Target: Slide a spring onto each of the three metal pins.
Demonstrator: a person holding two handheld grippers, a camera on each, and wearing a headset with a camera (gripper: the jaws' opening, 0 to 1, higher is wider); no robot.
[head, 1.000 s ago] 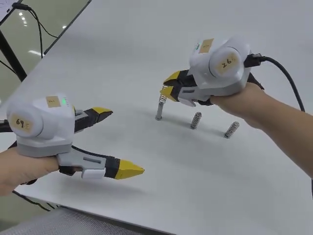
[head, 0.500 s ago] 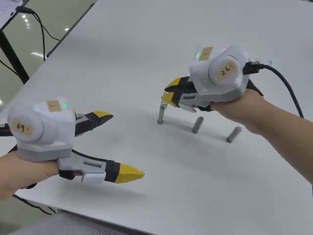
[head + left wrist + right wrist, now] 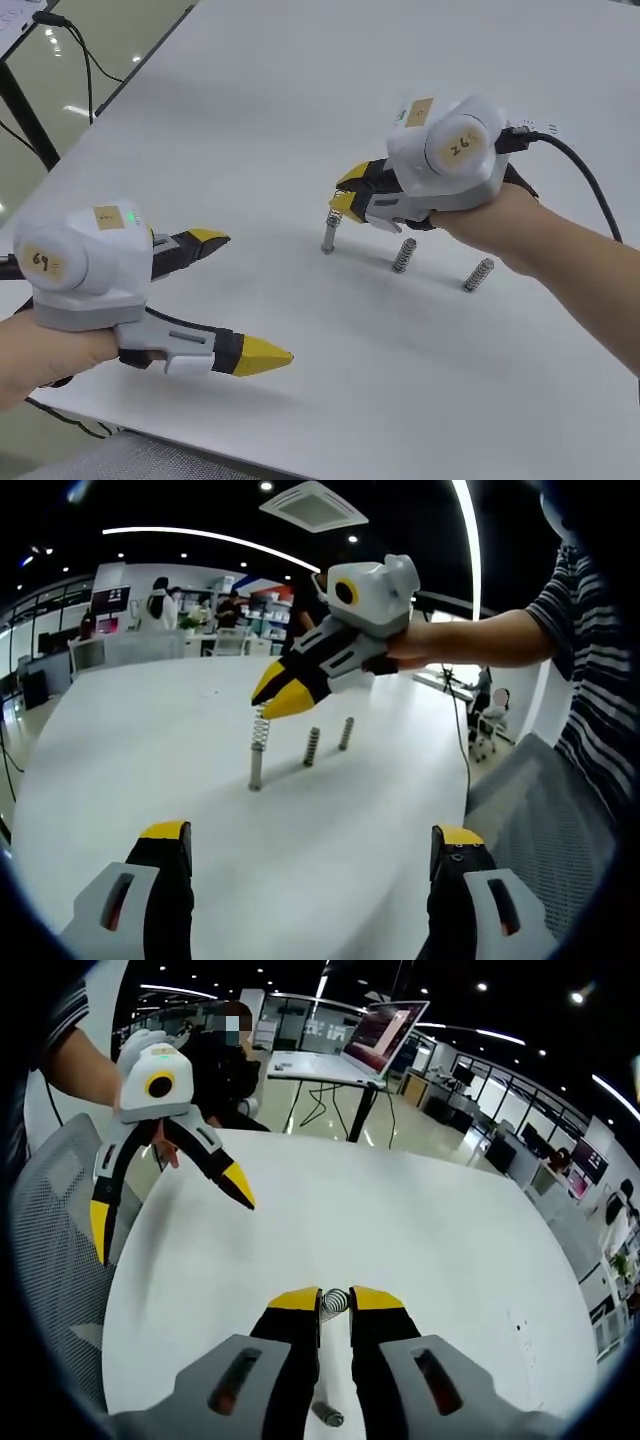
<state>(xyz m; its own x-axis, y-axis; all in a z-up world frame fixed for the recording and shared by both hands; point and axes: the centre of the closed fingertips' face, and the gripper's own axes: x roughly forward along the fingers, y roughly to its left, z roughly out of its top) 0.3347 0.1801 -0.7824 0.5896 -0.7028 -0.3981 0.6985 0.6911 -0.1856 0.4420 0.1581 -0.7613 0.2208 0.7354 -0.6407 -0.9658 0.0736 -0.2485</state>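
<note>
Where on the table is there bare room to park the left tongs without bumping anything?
Free: the far table beyond the pins, and the near strip between the left tongs and the row. Crowded: around the three pins, where the right tongs hold a spring at the top of the leftmost pin.

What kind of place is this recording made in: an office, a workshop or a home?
Most likely an open-plan office or lab. Beyond the large white table there are rows of desks and an open laptop. A ceiling air vent and a mesh office chair also suggest this.
</note>
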